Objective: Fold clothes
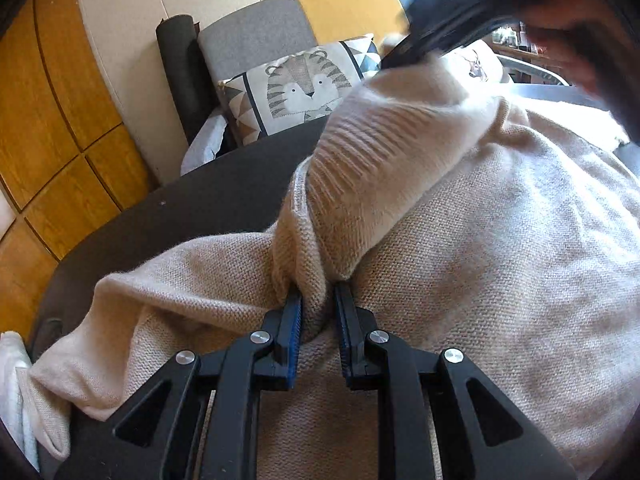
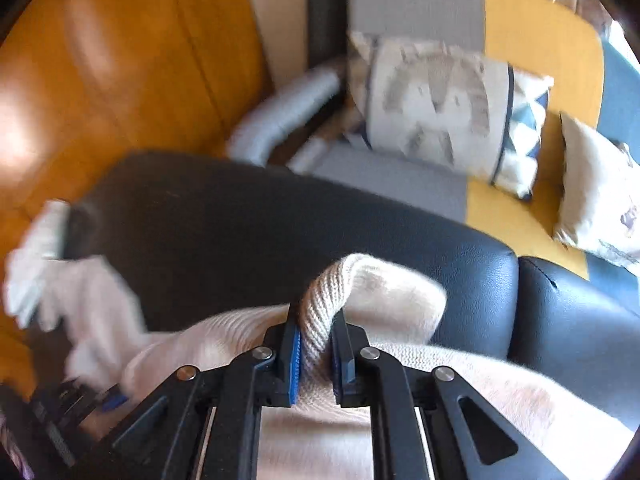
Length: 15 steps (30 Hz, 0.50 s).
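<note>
A beige knitted sweater [image 1: 500,220] lies spread over a dark leather seat [image 1: 180,208]. My left gripper [image 1: 319,300] is shut on a bunched fold of it where a sleeve [image 1: 380,152] starts. That sleeve rises to the upper right, where my right gripper [image 1: 404,54] holds its end in the air. In the right wrist view the right gripper [image 2: 316,320] is shut on the ribbed cuff [image 2: 320,292], which loops up between the blue pads above the sweater body [image 2: 480,392] and the black seat [image 2: 240,220]. The picture there is blurred.
Behind the seat stands a grey and yellow sofa [image 1: 256,28] with a tiger-print cushion [image 1: 300,88] and a second pale cushion [image 2: 596,200]. Wooden cupboard doors [image 1: 48,120] fill the left. A dark roll [image 1: 180,72] leans by the sofa. White cloth [image 1: 12,380] lies at the seat's left edge.
</note>
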Tool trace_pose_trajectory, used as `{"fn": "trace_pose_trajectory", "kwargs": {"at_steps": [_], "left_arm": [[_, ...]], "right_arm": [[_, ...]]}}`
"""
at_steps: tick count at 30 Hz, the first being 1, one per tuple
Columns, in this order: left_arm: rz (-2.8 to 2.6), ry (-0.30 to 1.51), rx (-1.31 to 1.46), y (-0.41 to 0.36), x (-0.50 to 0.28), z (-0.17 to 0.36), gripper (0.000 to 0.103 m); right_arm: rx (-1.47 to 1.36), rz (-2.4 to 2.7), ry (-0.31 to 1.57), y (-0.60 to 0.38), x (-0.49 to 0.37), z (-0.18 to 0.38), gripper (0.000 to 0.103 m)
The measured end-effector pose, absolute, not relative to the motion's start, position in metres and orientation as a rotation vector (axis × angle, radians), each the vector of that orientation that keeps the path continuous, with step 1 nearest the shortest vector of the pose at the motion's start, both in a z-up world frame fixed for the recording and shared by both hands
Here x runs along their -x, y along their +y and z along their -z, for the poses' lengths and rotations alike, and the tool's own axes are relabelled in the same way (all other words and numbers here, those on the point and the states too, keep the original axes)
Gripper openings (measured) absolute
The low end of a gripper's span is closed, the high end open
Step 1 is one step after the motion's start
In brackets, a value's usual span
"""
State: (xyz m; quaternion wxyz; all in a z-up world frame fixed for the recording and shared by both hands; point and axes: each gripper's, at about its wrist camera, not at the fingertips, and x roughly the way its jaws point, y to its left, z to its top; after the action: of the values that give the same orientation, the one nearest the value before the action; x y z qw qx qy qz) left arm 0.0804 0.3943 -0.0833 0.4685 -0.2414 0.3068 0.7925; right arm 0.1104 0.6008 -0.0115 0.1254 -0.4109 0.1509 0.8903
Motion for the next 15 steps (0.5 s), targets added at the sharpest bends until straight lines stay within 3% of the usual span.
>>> {"fn": "trace_pose_trajectory", "kwargs": {"at_steps": [4,8,11,12,13,15], "left_arm": [[-1.944,0.759,0.591,0.395,-0.081,0.083,0.017],[-1.943,0.763,0.592,0.395,-0.081,0.081,0.017],[-1.938,0.767,0.598,0.396,-0.081,0.077,0.018],[-1.934,0.768,0.602,0.396,-0.081,0.075,0.018],[-1.918,0.757,0.614,0.395,-0.079,0.070,0.018],[-1.881,0.701,0.628,0.391,-0.075,0.057,0.018]], "right_arm": [[1.044,-2.723,0.316,0.563,-0.180,0.005,0.010],[1.063,-2.744,0.303,0.528,-0.237,0.040,0.010],[1.139,-2.688,0.469,0.518,-0.251,0.075,0.013],[1.066,-2.702,0.580,0.520,-0.261,0.077,0.015],[1.019,-2.709,0.697,0.523,-0.268,0.076,0.028],[0.947,-2.701,0.923,0.533,-0.275,0.075,0.030]]}}
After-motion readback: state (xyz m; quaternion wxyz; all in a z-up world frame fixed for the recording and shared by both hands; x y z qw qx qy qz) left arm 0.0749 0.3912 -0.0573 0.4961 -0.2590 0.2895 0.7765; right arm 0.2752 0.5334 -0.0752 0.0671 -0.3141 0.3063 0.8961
